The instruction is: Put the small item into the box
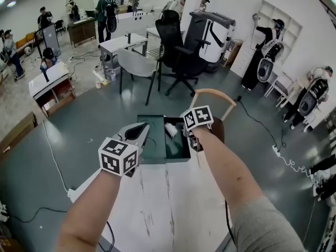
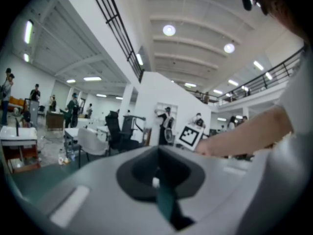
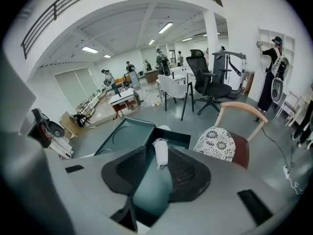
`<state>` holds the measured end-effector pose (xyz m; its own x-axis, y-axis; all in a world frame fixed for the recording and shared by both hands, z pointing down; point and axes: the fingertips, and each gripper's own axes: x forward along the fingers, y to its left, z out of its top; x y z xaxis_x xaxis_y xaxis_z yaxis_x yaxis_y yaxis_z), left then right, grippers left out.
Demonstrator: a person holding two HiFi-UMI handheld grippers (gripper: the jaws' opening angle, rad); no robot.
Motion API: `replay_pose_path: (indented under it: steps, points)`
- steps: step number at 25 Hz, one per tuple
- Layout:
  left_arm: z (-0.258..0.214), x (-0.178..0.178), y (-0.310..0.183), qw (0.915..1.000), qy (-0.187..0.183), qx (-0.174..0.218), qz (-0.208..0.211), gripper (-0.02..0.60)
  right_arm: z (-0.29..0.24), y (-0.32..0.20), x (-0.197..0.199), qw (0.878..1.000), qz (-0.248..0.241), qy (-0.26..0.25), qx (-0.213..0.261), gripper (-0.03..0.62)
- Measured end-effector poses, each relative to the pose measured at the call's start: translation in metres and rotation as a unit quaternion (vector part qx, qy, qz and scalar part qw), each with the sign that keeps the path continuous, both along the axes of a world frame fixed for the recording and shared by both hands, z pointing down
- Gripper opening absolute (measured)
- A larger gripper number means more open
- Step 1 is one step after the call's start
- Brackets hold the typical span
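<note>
The dark green box (image 1: 177, 157) stands open at the far edge of the white bench (image 1: 168, 203), and the small white item (image 1: 171, 129) lies inside it. The right gripper (image 3: 157, 170) hangs above, fingers apart, gripping nothing. The left gripper (image 2: 157, 182) has its fingers closed on the opened lid (image 1: 152, 146).

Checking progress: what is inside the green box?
One small white item shows in the box's opening, between the right claw's spread jaws; that claw covers the interior's right side.
</note>
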<state>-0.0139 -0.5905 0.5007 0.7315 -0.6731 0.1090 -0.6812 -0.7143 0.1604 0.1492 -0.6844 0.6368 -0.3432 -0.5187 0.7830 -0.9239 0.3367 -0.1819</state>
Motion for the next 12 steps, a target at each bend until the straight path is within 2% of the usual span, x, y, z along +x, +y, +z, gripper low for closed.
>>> replay_pose_path:
  steps: [12]
  points:
    - [-0.06, -0.005, 0.047, 0.9995, 0.013, 0.019, 0.024, 0.005, -0.082, 0.055, -0.004, 0.998, 0.018, -0.026, 0.047, 0.031]
